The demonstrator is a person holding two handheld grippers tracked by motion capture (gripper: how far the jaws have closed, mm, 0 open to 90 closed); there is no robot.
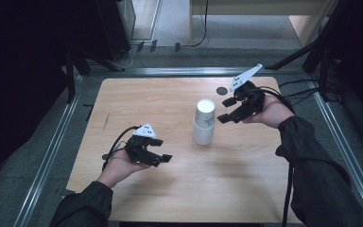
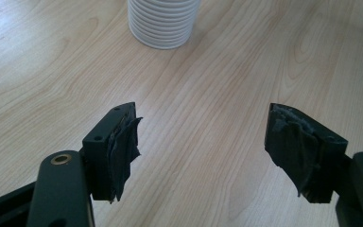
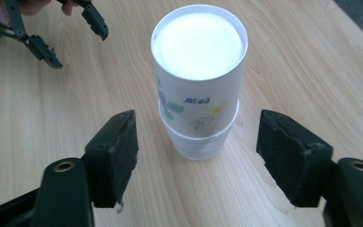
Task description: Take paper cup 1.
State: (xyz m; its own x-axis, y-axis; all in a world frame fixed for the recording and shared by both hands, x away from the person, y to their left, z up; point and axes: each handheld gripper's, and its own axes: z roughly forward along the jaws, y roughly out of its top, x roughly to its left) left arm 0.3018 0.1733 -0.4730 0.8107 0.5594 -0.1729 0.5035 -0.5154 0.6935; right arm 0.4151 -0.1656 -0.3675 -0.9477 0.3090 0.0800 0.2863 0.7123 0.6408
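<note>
Dark sleeves cover both forearms. Each black gripper, left and right, carries a white-dotted grey triangular plate, brass pivot screws, worn black pads and a black cable.

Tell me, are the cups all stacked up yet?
Looks nearly done. The printed cup already sits upside down over the ribbed cup on the table. Nothing is in hand: the right gripper is open beside the stack, not touching it, and the left gripper is open and empty, off to the side. No loose cup is waiting, so probably only moving the hands away is left.
</note>
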